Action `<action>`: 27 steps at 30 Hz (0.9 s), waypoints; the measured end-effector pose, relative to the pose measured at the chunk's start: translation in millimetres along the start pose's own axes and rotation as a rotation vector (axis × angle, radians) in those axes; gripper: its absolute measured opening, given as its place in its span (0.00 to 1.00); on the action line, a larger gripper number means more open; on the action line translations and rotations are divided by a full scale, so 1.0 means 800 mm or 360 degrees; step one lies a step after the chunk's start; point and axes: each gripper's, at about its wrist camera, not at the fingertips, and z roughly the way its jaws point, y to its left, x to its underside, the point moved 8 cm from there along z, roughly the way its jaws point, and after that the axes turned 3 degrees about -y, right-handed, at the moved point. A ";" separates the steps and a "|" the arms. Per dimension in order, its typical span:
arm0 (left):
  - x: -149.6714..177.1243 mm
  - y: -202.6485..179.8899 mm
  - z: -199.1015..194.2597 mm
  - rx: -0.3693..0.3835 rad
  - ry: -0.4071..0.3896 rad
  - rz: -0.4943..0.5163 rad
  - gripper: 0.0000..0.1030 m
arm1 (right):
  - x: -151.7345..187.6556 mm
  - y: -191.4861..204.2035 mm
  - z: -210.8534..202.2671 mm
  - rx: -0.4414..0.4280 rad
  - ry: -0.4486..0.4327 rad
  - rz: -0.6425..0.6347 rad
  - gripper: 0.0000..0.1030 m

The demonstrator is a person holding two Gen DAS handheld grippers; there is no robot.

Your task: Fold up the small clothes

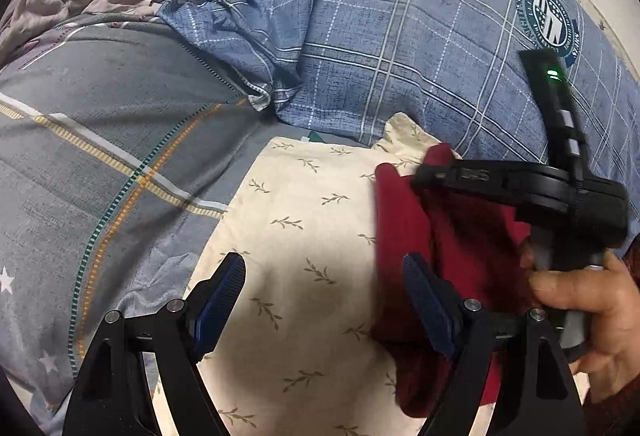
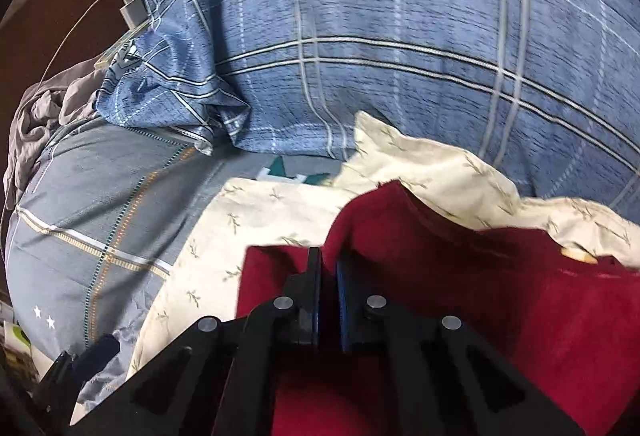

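From the left wrist camera, we saw the left gripper held low over a cream leaf-print cloth, its two blue-padded fingers spread wide apart with nothing between them. The right-hand finger's tip lay over the left edge of a dark red garment, though we could not tell whether it touched. That garment lay on the cream cloth, toward the right of the view. Above it the right gripper reached in from the right, pointing left, its black body level and its tip at the garment's upper edge. The person's right hand wrapped the handle from below, thumb across the front. Behind lay a blue plaid pillow with a round green emblem, and to the left a grey bedsheet with striped lines.

From the right wrist camera, we saw the right gripper with its fingers drawn together, clamped on a raised fold of the dark red garment. The red fabric rose in a ridge from the pads and spread right and beneath the tool. The cream leaf-print cloth lay under it, rumpled at the far right. A white charger with its cable sat at the pillow's left edge, beside crumpled grey fabric.
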 end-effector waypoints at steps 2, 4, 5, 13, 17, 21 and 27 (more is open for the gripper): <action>0.000 -0.002 0.003 0.0000 0.0000 0.0013 0.78 | 0.007 0.000 0.020 -0.0007 0.0049 0.0016 0.06; 0.003 -0.005 0.005 0.0002 0.0012 0.0032 0.78 | 0.015 0.000 0.033 -0.0029 0.0064 0.0029 0.12; 0.004 -0.007 0.006 0.0002 0.0014 0.0042 0.78 | 0.014 -0.001 0.029 -0.0066 0.0035 0.0061 0.13; 0.006 -0.025 -0.002 0.0054 -0.0030 0.0095 0.78 | 0.032 -0.074 -0.082 -0.0023 -0.0210 0.0141 0.44; 0.011 -0.035 -0.003 0.0058 -0.0041 0.0130 0.78 | 0.051 -0.159 -0.120 0.0250 -0.0284 0.0184 0.46; 0.017 -0.048 0.001 0.0040 -0.0033 0.0200 0.78 | 0.064 -0.242 -0.148 0.0473 -0.0312 0.0308 0.45; 0.028 -0.057 0.023 -0.0072 0.0026 0.0294 0.78 | 0.083 -0.342 -0.149 0.0719 -0.0303 0.0535 0.43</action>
